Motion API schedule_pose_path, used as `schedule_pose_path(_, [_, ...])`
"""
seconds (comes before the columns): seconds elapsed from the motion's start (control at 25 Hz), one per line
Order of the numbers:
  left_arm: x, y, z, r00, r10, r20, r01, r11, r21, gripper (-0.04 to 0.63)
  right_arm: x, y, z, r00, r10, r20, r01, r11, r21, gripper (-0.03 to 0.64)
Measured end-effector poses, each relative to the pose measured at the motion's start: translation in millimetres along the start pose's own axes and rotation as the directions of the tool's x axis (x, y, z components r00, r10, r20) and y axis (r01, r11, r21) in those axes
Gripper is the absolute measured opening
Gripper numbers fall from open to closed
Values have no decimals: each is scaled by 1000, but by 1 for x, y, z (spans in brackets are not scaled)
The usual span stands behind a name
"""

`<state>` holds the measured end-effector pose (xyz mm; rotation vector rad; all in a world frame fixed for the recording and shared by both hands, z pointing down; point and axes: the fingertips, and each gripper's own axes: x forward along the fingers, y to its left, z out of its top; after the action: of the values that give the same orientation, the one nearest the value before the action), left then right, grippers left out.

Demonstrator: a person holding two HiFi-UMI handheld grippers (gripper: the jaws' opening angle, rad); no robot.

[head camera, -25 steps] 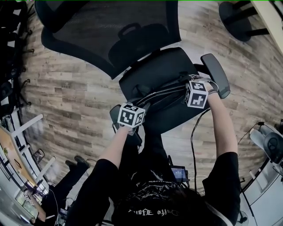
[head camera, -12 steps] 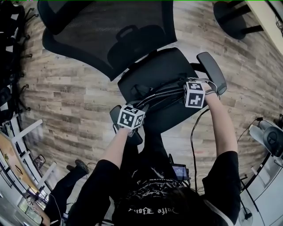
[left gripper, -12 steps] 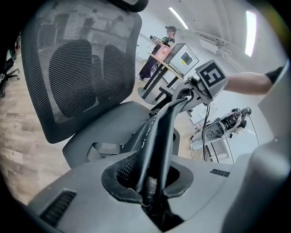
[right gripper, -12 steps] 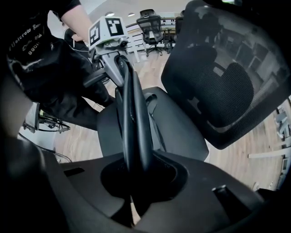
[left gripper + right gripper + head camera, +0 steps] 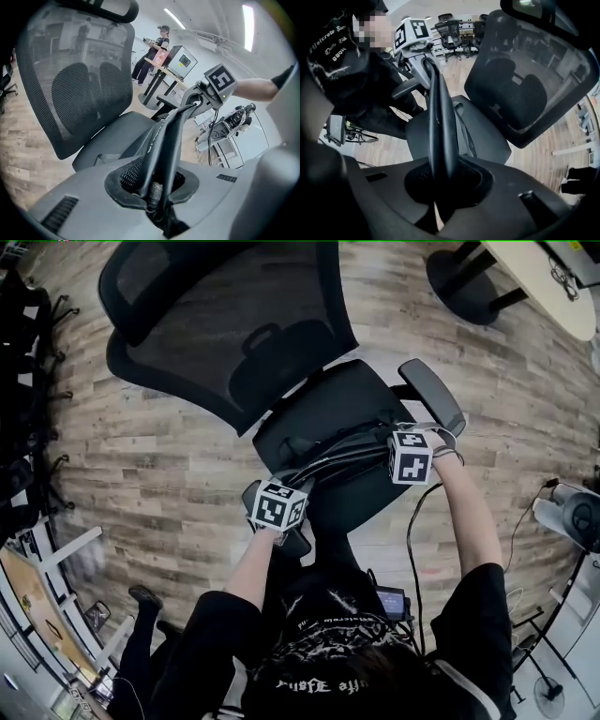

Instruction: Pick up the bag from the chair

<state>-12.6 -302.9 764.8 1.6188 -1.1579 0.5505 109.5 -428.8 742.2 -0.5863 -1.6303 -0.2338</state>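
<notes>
A flat black bag hangs stretched between my two grippers over the front of the black office chair's seat. Seen edge-on, the bag runs from my left gripper, which is shut on it, across to my right gripper. From the other side the bag rises out of my right gripper, also shut on it, towards my left gripper. In the head view my left gripper is at the seat's front left and my right gripper by the armrest.
The chair's mesh backrest stands behind the seat. A round table base is at the far right on the wood floor. Cables and equipment are on my right. A person stands by a desk beyond the chair.
Both grippers stay shut on the bag. The head camera has turned a little, so the chair sits further right and lower in the picture.
</notes>
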Motion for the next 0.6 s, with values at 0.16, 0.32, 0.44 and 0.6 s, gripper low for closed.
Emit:
schedule_pose_path(0.16, [-25, -14, 6, 1000, -7, 19, 6, 998, 58, 58, -33, 20, 7, 1000, -6, -13, 6, 1000, -20, 40])
schedule_pose_path(0.32, [-47, -26, 11, 999, -37, 28, 33, 992, 121, 58, -55, 34, 12, 999, -33, -10, 33, 999, -5, 40])
schedule_pose_path(0.44, [-60, -33, 12, 998, -63, 17, 60, 987, 152, 58, -67, 42, 16, 998, -57, -2, 57, 998, 11, 40])
schedule_pose_path(0.6, [-79, -39, 17, 997, -71, 10, 68, 983, 173, 58, -85, 53, 24, 994, -107, 38, 105, 993, 54, 40])
